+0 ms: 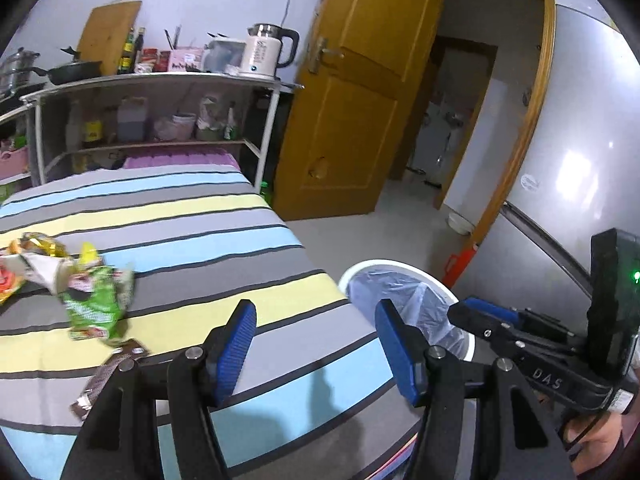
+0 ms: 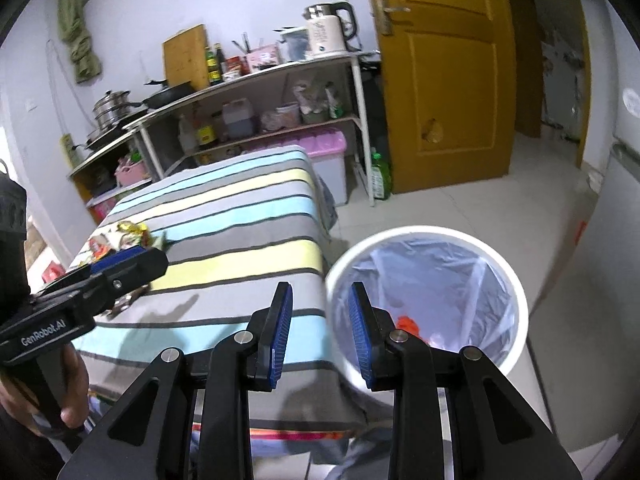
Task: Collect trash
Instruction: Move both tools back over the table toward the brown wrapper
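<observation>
Crumpled snack wrappers lie on the striped tablecloth [image 1: 200, 216]: a green one [image 1: 96, 304], a gold one [image 1: 36, 244] and a brown one [image 1: 112, 376]. In the right wrist view the same wrappers form a pile [image 2: 120, 236]. My left gripper [image 1: 316, 312] is open and empty over the table's near corner, to the right of the wrappers. My right gripper [image 2: 320, 292] hovers at the table's edge beside the white lined bin [image 2: 420, 234], jaws apart with nothing between them. A red scrap [image 2: 407, 325] lies in the bin. Each gripper shows in the other's view: the right gripper [image 1: 480, 312], the left gripper [image 2: 132, 260].
A white shelf rack [image 1: 160, 80] with a kettle [image 1: 268, 52], pans and bottles stands behind the table. An open wooden door [image 1: 360, 100] and a grey fridge [image 1: 580, 160] are to the right. A pink-lidded box [image 2: 328, 148] sits under the rack. The bin [image 1: 384, 265] stands on tiled floor.
</observation>
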`<state>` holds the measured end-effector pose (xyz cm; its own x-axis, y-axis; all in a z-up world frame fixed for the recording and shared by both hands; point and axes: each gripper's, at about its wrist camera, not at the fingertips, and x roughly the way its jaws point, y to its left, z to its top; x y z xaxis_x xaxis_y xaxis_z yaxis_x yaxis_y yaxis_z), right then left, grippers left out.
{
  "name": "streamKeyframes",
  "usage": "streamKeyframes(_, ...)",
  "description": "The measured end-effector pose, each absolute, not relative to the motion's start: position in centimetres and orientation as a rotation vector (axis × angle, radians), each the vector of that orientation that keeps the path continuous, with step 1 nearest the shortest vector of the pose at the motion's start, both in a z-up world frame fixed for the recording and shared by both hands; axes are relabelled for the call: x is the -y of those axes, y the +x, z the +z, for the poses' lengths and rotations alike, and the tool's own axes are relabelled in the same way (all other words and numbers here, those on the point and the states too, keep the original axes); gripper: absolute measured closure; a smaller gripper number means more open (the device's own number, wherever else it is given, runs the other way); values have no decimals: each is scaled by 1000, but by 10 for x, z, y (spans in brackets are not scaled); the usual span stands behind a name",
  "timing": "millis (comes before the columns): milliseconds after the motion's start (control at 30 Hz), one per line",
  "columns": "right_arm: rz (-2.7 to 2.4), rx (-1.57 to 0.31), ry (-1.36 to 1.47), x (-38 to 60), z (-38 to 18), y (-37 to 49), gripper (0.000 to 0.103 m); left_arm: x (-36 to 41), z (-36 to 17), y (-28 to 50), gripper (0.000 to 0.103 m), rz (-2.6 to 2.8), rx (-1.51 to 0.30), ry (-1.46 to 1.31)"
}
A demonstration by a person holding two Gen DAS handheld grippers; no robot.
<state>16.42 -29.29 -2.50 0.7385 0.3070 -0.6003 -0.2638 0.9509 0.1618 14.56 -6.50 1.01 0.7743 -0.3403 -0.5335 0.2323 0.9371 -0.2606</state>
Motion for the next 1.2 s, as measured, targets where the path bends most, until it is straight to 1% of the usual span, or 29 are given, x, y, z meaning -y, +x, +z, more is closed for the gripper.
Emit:
streamKeyframes(333, 395, -638, -5, 246, -12, 149, 73, 21, 16, 115, 42, -264, -576, -195)
streamKeyframes(700, 460, -639, -50, 215, -12, 141, 73, 0, 15, 93, 42, -205, -556, -172)
streamKeyframes(967, 493, -649, -54, 204, -19, 141, 73, -15, 7, 85, 42, -149, -555, -144)
streamKeyframes(1200, 511, -671, -55, 198, -28, 146, 73, -38, -14, 94, 42, -102, -607, -128)
